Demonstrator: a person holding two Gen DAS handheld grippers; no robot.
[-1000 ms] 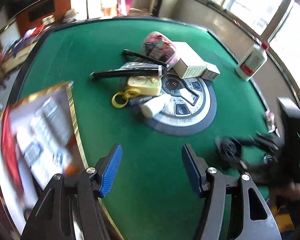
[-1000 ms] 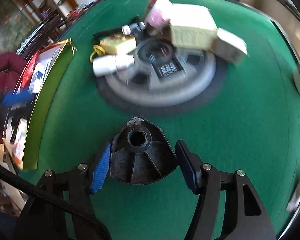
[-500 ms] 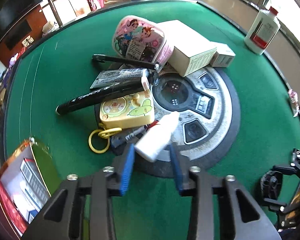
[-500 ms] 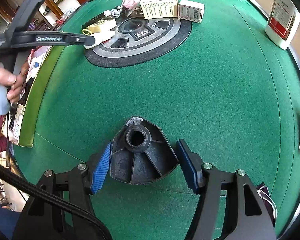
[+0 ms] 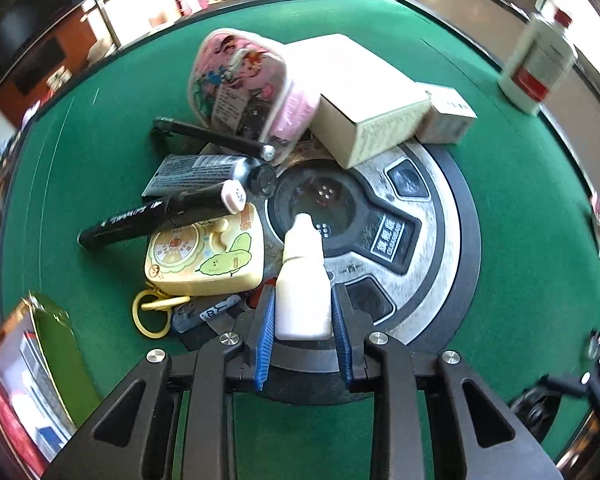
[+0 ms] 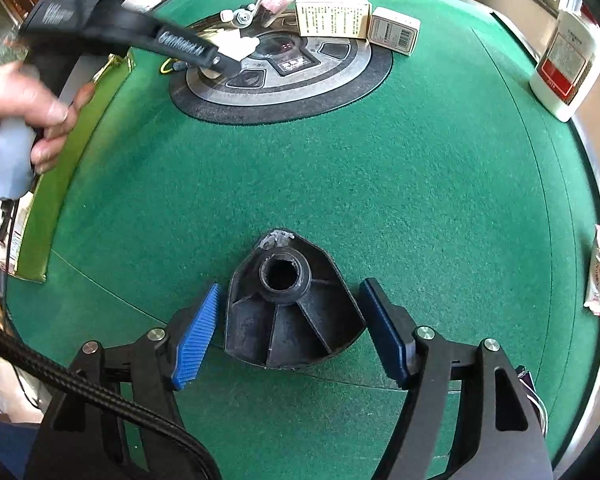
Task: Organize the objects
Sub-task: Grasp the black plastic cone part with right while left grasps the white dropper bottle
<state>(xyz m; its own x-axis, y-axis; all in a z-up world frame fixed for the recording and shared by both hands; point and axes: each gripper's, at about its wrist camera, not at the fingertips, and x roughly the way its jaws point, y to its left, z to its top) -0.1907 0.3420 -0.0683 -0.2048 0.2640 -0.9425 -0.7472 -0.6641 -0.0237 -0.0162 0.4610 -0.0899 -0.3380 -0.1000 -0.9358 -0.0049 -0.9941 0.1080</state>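
Note:
A small white dropper bottle [image 5: 302, 280] lies on the round grey console [image 5: 428, 248] in the middle of the green table. My left gripper [image 5: 303, 304] has its jaws closing on it, and both blue pads press on its sides. In the right wrist view the same left gripper [image 6: 220, 60] reaches onto the console, held by a hand [image 6: 24, 100]. A black ribbed plastic part [image 6: 292, 320] rests on the felt between the pads of my right gripper [image 6: 290, 292]. Those jaws are opening, with a gap on each side of the part.
Beside the bottle lie a yellow toy [image 5: 206, 256], a black marker [image 5: 156, 216], a black tube [image 5: 204, 170], a pink pouch [image 5: 244, 84] and two cardboard boxes [image 5: 364, 96]. A red-labelled white bottle [image 6: 564, 64] stands far right. An open gold-edged box [image 6: 60, 160] sits at left.
My left gripper swung from the gold-edged box to the pile, dropped over the white bottle and closed on it. The right gripper's pads have spread away from the black part.

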